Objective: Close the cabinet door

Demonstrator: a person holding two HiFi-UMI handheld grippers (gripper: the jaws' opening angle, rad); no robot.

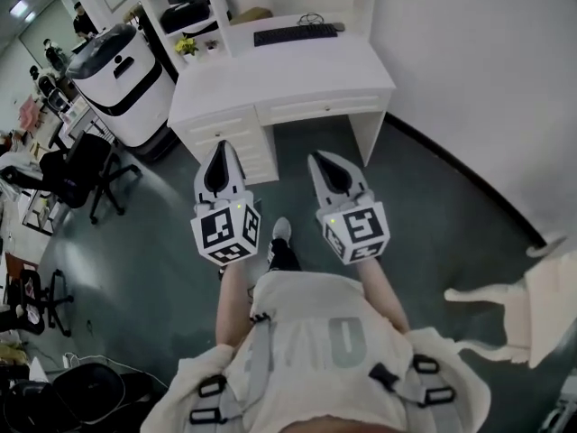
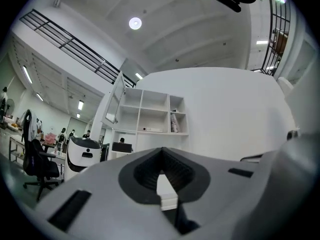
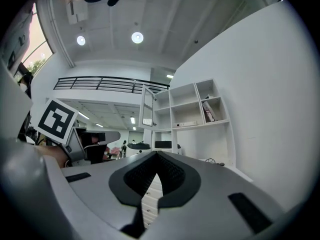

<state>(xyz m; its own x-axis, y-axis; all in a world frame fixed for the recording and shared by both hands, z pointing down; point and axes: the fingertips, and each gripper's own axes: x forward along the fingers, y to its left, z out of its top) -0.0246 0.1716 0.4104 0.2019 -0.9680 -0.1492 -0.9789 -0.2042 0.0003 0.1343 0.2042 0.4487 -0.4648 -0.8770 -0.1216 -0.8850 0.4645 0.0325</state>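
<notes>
A white shelf unit [image 2: 150, 115] [image 3: 190, 106] stands on top of a white desk [image 1: 288, 70] against the wall. Its glass cabinet door [image 2: 114, 104] [image 3: 147, 107] hangs open at the upper left, swung outward. Both grippers are held side by side at waist height, some way short of the desk and pointing toward it. My left gripper [image 1: 221, 144] [image 2: 161, 150] is shut with nothing in it. My right gripper [image 1: 323, 156] [image 3: 156, 154] also has its jaws together and holds nothing. Neither touches the door or the desk.
A black keyboard [image 1: 295, 33] lies on the desk, which has drawers [image 1: 236, 138] at its front left. A white rounded machine [image 1: 122, 79] and a black office chair [image 1: 86, 170] stand to the left. A white chair [image 1: 532, 314] sits near right beside the white wall [image 1: 487, 70].
</notes>
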